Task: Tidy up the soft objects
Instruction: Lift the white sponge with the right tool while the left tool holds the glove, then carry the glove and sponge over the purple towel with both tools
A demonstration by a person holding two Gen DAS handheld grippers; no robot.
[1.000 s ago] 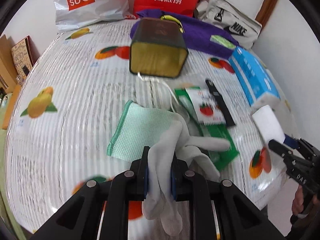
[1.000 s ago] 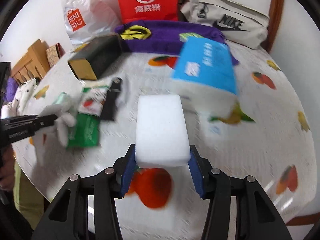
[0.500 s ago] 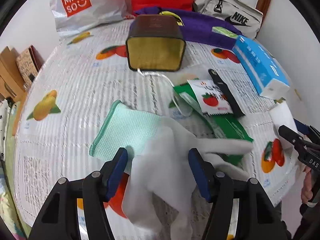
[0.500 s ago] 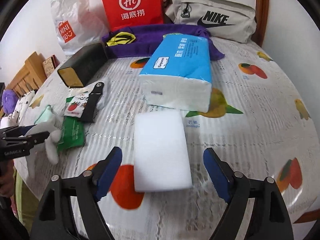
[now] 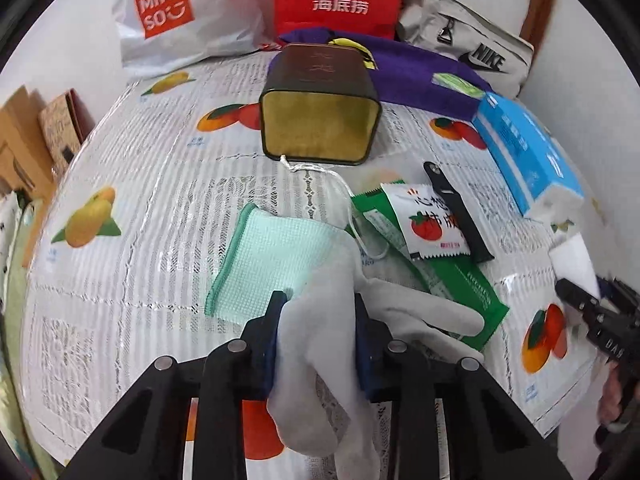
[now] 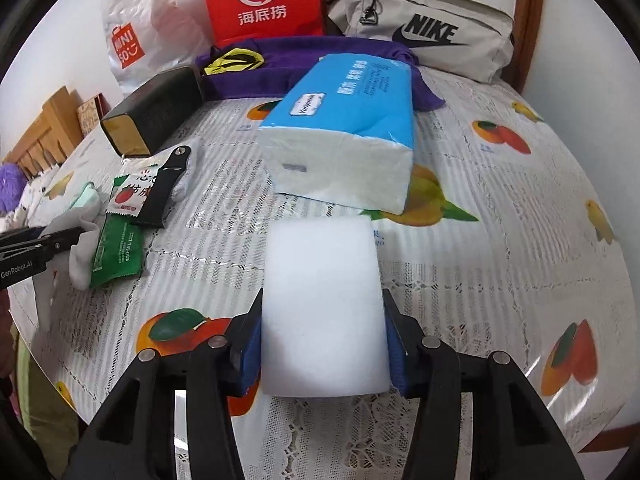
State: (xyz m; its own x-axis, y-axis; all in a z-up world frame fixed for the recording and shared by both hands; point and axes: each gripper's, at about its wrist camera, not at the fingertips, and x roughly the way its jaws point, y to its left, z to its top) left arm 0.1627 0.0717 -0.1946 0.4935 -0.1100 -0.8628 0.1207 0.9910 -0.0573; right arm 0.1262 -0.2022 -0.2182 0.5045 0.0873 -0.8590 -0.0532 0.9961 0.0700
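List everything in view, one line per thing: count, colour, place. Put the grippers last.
glove: 1, white, near edge, in left gripper
sponge block: 1, white, near edge, in right gripper
mesh cloth: 1, mint green, partly under the glove
tissue pack: 1, blue and white, beyond the sponge block
tin box: 1, dark with gold interior, on its side, table centre
sachets: 2, green and white-with-tomato, right of cloth
strap: 1, black, beside sachets
purple cloth: 1, at back
bags: 3, white, red, beige, against the wall
left gripper: 1, black, shut on glove
right gripper: 1, black, shut on sponge block
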